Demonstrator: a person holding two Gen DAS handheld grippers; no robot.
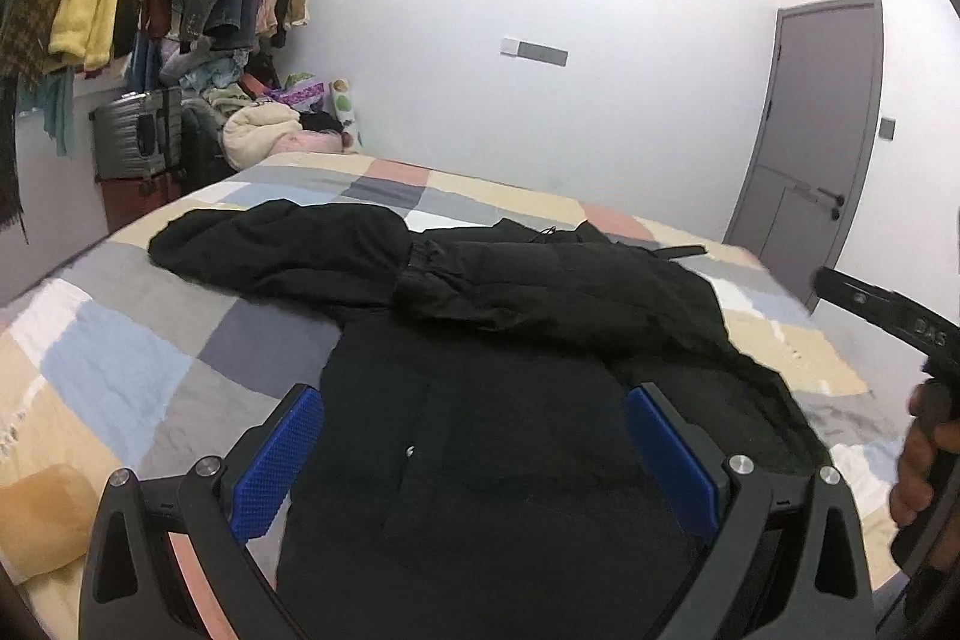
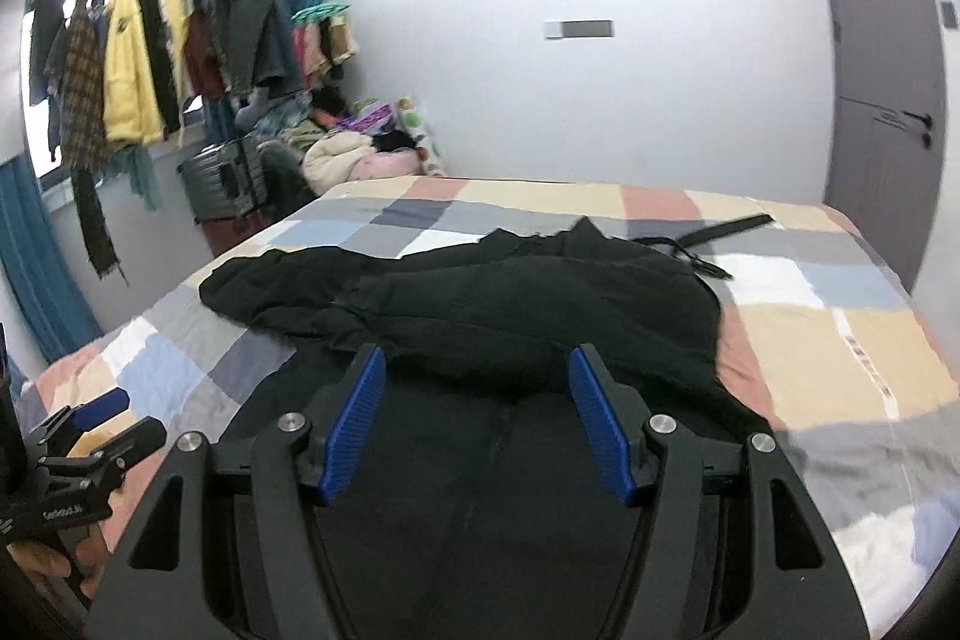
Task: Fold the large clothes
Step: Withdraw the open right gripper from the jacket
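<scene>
A large black garment [image 1: 540, 292] lies spread on the patchwork bed [image 1: 120, 358], its sleeves folded across the upper body. My left gripper [image 1: 474, 394] hovers over its near, lower part, blue pads [image 1: 282, 460] wide apart and nothing between them. In the right wrist view the same garment [image 2: 510, 292] fills the middle of the bed [image 2: 840, 340]. My right gripper [image 2: 477, 358] stands open above its near half, blue pads [image 2: 600, 424] holding nothing. Each tool shows in the other's view: the right gripper [image 1: 888, 316] at the right edge with a hand [image 1: 918, 454], the left gripper [image 2: 96, 430] at lower left.
A black strap [image 2: 726, 229] lies past the garment's far right corner. A yellow pillow [image 1: 42, 514] sits at the bed's near left. Beyond the bed are a clothes rack [image 2: 150, 58], a grey suitcase [image 1: 138, 136], a pile of laundry [image 1: 264, 124] and a grey door [image 1: 822, 130].
</scene>
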